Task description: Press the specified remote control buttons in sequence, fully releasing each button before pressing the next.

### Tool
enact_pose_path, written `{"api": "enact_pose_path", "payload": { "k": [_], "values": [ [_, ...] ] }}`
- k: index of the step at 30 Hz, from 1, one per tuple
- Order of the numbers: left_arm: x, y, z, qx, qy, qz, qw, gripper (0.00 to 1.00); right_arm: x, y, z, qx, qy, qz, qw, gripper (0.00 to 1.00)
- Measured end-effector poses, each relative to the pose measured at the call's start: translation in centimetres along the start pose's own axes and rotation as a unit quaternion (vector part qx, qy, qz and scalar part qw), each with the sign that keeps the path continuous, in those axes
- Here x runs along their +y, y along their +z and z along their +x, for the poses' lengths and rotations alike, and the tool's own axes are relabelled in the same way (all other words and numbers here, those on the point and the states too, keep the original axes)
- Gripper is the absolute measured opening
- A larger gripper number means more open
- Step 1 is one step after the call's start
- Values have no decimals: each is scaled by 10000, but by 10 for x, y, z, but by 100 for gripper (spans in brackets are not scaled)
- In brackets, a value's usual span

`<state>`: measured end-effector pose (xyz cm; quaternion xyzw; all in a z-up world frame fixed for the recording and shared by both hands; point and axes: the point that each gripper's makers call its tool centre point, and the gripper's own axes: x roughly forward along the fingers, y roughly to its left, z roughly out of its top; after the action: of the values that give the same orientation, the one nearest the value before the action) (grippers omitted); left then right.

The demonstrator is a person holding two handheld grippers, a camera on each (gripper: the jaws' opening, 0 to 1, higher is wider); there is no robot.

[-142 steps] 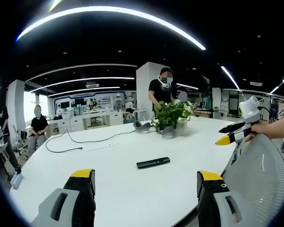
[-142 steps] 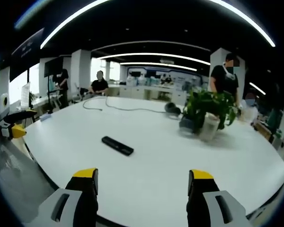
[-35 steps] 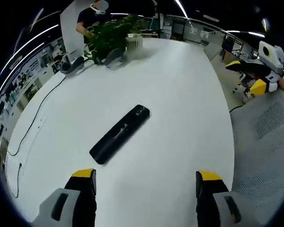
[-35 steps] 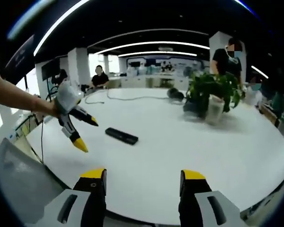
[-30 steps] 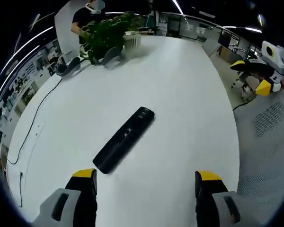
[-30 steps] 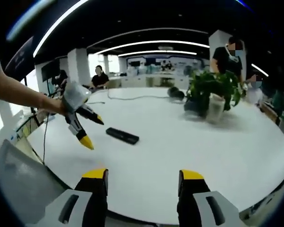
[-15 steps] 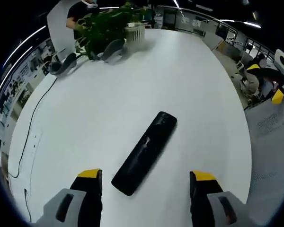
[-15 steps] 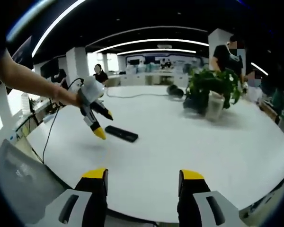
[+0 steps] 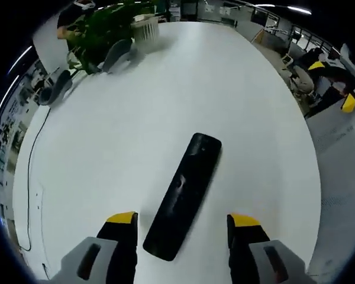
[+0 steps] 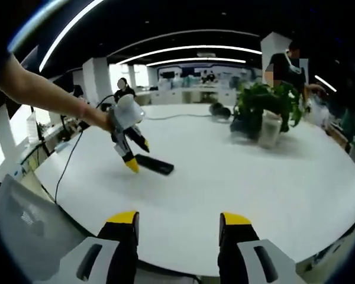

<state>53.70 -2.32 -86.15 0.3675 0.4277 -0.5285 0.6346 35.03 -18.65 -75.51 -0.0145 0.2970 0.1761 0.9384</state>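
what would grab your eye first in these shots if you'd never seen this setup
The long black remote control lies flat on the big white table, straight ahead between the open jaws of the left gripper. In the right gripper view the left gripper hangs just above that remote, yellow tips pointing down. Farther back on the table stands a leafy potted plant.

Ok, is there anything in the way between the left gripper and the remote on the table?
Nothing visible. In the left gripper view the black remote lies on bare white table, its near end between the open left gripper fingers. The plant sits far behind it.
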Motion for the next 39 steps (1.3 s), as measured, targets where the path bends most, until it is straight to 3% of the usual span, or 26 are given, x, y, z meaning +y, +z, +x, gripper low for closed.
{"api": "enact_pose_path", "payload": {
  "k": [4, 8, 12, 17, 24, 39],
  "values": [
    [-3, -1, 6, 14, -236, 102, 9997, 58, 1, 1, -1, -41, 30, 36, 10000, 46],
    [0, 0, 5, 5, -174, 95, 9998, 59, 1, 1, 0, -25, 27, 39, 10000, 46],
    [-5, 1, 2, 1, -151, 293, 9995, 40, 2, 0, 0, -23, 43, 47, 10000, 46],
    [-10, 1, 3, 86, -297, 712, 9970, 25, 2, -1, 0, 20, 45, 18, 10000, 44],
    [-8, 0, 4, 135, -214, 708, 9972, 25, 3, -2, 0, 48, 68, 10, 10000, 41],
    [-22, -5, 2, 251, -292, 688, 9969, 24, 3, -6, 0, 171, 81, -28, 9998, 39]
  ]
}}
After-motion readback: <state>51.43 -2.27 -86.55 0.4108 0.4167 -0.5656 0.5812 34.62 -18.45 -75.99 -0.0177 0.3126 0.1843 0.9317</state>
